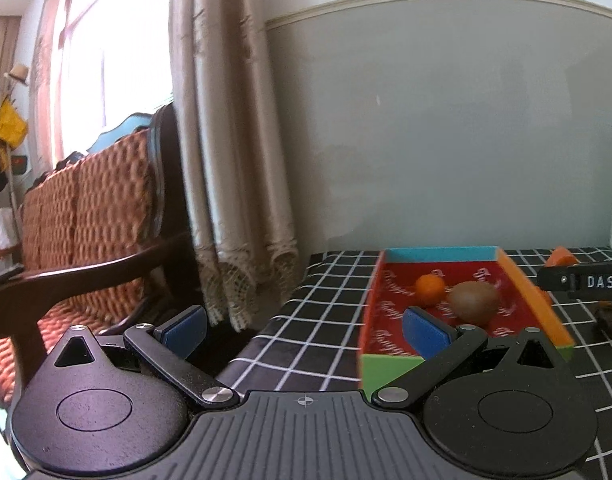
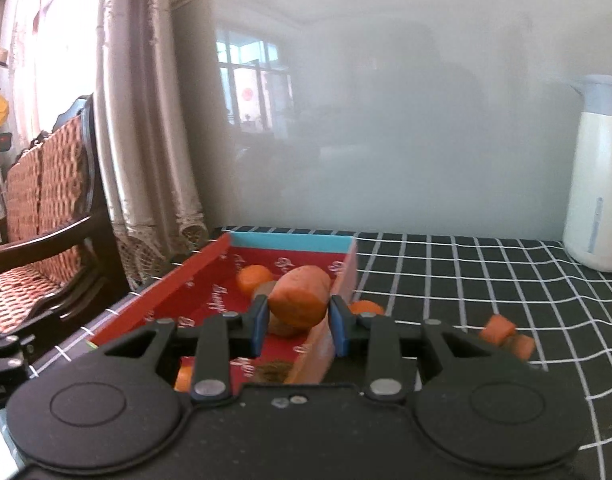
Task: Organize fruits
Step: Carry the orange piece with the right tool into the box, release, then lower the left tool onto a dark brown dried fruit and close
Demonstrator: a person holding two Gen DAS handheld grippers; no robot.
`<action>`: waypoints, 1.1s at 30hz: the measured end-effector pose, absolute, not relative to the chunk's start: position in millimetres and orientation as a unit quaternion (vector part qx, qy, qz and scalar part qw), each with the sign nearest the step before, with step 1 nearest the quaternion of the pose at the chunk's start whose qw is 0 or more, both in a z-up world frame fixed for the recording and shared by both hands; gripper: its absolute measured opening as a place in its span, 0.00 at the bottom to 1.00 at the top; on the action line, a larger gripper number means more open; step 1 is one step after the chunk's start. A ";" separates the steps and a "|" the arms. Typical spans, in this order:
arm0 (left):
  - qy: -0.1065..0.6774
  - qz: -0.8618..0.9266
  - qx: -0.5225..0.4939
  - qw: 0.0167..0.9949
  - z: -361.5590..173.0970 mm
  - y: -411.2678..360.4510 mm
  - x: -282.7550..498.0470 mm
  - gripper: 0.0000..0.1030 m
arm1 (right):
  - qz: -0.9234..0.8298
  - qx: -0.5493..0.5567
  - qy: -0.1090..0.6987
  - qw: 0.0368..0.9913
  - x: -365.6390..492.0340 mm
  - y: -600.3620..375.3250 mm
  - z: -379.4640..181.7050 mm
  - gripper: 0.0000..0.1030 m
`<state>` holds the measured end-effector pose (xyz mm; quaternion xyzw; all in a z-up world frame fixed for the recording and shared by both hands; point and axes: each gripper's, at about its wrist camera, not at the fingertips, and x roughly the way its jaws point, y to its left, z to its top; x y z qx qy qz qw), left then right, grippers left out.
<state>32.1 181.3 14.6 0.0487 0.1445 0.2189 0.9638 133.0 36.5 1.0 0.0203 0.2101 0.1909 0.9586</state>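
Note:
A red tray (image 1: 390,312) with coloured walls stands on the checked tablecloth. It holds a small orange (image 1: 430,289) and a brown kiwi (image 1: 474,300). My left gripper (image 1: 306,326) is open and empty, at the table's left edge, its right finger over the tray's near corner. My right gripper (image 2: 297,322) is shut on an orange carrot chunk (image 2: 299,300) and holds it over the tray (image 2: 209,280), above the small orange (image 2: 254,278) and the mostly hidden kiwi (image 2: 265,289). More orange pieces (image 2: 502,330) lie on the cloth to the right of the tray.
A white jug (image 2: 598,184) stands at the back right of the table (image 2: 466,280). A grey wall is behind. A wooden sofa (image 1: 85,216) and a curtain (image 1: 225,140) are to the left of the table. The right gripper's body (image 1: 586,280) shows at the left view's right edge.

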 end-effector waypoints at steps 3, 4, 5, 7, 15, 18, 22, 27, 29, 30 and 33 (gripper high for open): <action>0.149 0.229 0.036 0.961 13.3 193.0 29.4 1.00 | 0.204 0.020 0.211 0.956 134.7 51.7 -0.2 0.29; 0.151 0.232 0.032 0.960 12.8 196.8 28.3 1.00 | 0.209 0.019 0.213 0.954 134.6 56.8 -0.9 0.29; 0.152 0.235 0.030 0.960 12.2 200.4 27.6 1.00 | 0.214 0.019 0.215 0.953 135.1 62.6 -2.3 0.29; 0.156 0.241 0.028 0.958 10.2 207.4 25.9 1.00 | 0.224 0.019 0.220 0.949 136.3 75.1 -5.7 0.29; 0.179 0.267 0.008 0.947 0.0 235.4 20.6 1.00 | 0.262 0.000 0.243 0.934 136.9 118.7 -17.7 0.34; 0.185 0.272 -0.011 0.944 -1.5 243.7 20.5 1.00 | 0.263 -0.036 0.237 0.935 129.9 128.9 -21.5 0.45; 0.183 0.269 -0.037 0.945 -0.2 244.6 21.3 1.00 | 0.253 -0.032 0.213 0.943 123.1 114.6 -11.2 0.47; 0.175 0.245 -0.033 0.953 3.7 223.9 26.0 1.00 | 0.212 -0.013 0.197 0.957 125.7 74.9 -3.7 0.49; 0.173 0.233 -0.029 0.956 5.3 212.7 28.8 1.00 | 0.190 0.001 0.187 0.964 126.2 52.6 0.9 0.50; 0.172 0.226 -0.026 0.959 6.1 205.7 30.6 1.00 | 0.181 0.007 0.184 0.966 126.6 42.8 2.3 0.51; 0.169 0.208 -0.017 0.963 8.2 186.6 33.8 1.00 | 0.149 0.023 0.171 0.974 124.2 8.7 9.2 0.56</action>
